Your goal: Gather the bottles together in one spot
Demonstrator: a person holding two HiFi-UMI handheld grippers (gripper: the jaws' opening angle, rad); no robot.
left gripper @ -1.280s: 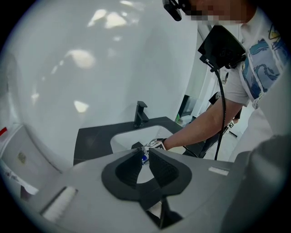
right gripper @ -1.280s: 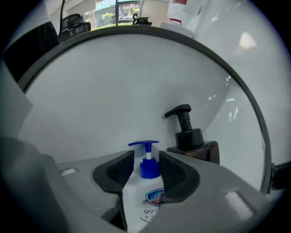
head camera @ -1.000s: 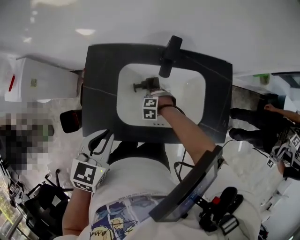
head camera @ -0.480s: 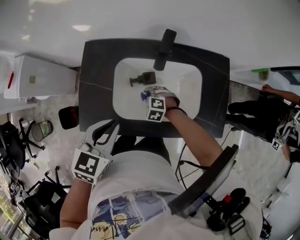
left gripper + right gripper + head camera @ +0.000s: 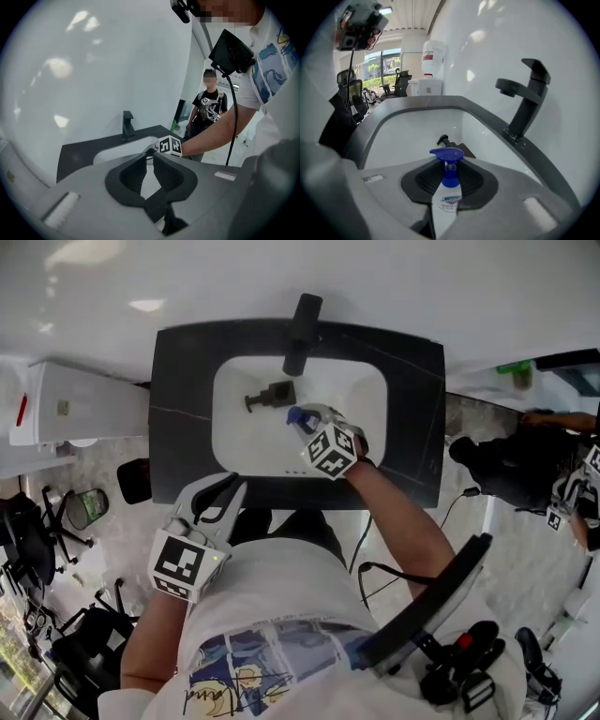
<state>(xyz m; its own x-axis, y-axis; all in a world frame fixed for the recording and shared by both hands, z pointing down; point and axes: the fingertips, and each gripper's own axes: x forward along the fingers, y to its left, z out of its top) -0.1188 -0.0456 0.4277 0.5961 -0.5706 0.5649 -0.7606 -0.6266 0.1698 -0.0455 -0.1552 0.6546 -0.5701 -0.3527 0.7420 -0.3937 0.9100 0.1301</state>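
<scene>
Two bottles show: a dark bottle [image 5: 270, 396] lying in the sink [image 5: 234, 442], and a blue-capped bottle [image 5: 449, 180], base hidden, clamped by the right gripper [image 5: 314, 423], whose jaws have just been closing; the left gripper [image 5: 150, 157] is barely parted and empty.

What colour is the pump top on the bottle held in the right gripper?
The pump top is blue, on a white bottle; clearest in the right gripper view.

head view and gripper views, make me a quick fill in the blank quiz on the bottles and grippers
The right gripper, its jaws having just closed further, grips a white bottle with a ____ pump top. The dark pump bottle lies in the ____. The left gripper holds ____.
Missing: blue; sink; nothing.
</scene>
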